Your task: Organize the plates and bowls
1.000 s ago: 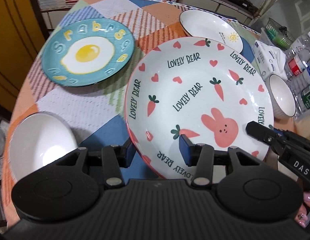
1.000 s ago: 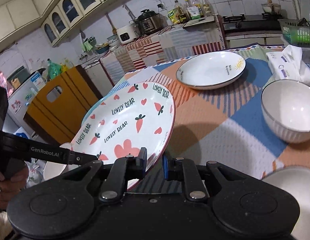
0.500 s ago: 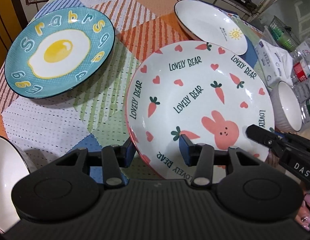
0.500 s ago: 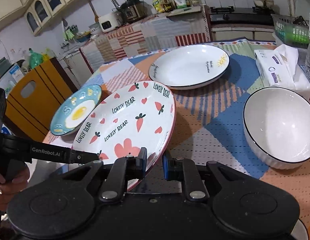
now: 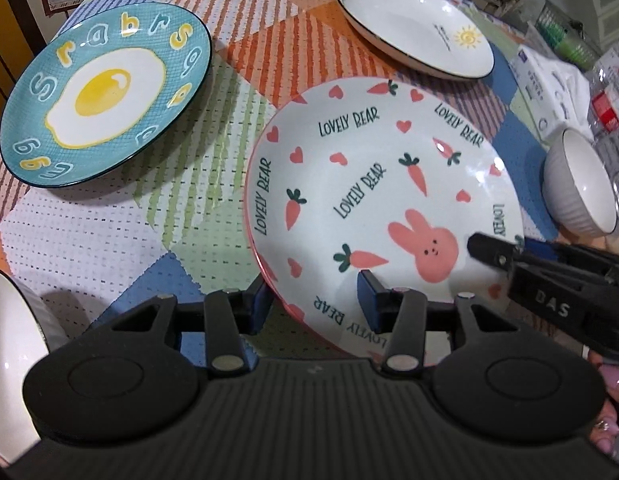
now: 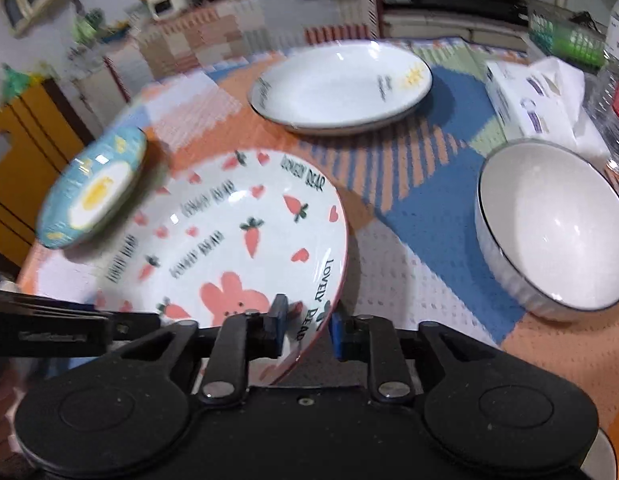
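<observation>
A white bunny-and-carrot plate [image 5: 381, 184] [image 6: 229, 240] lies low over the patchwork tablecloth [image 5: 109, 240]. My left gripper [image 5: 315, 300] straddles its near rim, with one pad under the outer edge and one on the inner wall, shut on it. My right gripper [image 6: 307, 324] straddles the opposite rim. Its jaws are opening, and the left pad stands clear of the rim. One right finger [image 5: 493, 254] shows over the plate in the left wrist view.
A teal fried-egg plate [image 5: 105, 96] [image 6: 93, 192] lies at the left. Beyond is a white sun plate [image 5: 413, 28] [image 6: 341, 84]. A ribbed white bowl [image 5: 581, 192] [image 6: 549, 232] sits at the right by a tissue pack [image 6: 537, 100] and bottles [image 5: 609, 104]. Another white bowl [image 5: 13, 352] is at the near left.
The bunny plate has come down from a tilted hold in the air to lie nearly flat at the table. The right jaws have spread apart on its rim. Both views now look more steeply down.
</observation>
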The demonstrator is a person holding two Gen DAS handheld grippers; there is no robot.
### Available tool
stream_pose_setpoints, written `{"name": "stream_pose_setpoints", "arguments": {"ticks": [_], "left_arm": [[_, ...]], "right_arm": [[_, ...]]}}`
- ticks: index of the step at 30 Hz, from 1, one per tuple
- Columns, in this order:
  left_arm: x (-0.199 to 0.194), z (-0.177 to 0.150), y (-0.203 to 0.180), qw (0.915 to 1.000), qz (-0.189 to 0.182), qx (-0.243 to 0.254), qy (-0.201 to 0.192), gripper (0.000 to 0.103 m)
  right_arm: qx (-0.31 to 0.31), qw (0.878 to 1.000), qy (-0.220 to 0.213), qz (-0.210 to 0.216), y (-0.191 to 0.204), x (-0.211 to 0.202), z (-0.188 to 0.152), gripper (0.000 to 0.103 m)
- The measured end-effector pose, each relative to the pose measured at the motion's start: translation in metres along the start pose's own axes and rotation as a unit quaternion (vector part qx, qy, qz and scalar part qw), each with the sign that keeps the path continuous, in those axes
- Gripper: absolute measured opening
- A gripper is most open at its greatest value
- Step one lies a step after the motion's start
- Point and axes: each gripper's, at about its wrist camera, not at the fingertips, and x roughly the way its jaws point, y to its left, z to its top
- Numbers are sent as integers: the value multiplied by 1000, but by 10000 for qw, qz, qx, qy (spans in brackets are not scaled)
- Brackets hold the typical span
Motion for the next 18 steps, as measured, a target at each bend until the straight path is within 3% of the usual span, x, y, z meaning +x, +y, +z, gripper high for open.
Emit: {"name": "stream_pose_setpoints", "arguments": {"ticks": [4, 7, 18], "left_arm": [[-12, 1, -2, 9993, 228, 253, 130, 45], [-30, 1, -2, 9985, 309, 438, 75, 45], [-118, -7, 5, 9929, 374, 1121, -128, 48]], "right_arm": [[-351, 9978, -36, -560, 19, -4, 1, 34], [-344, 9972, -59, -654, 21, -16, 5, 34], [-451, 9978, -402, 267, 45, -99, 22, 37]]}}
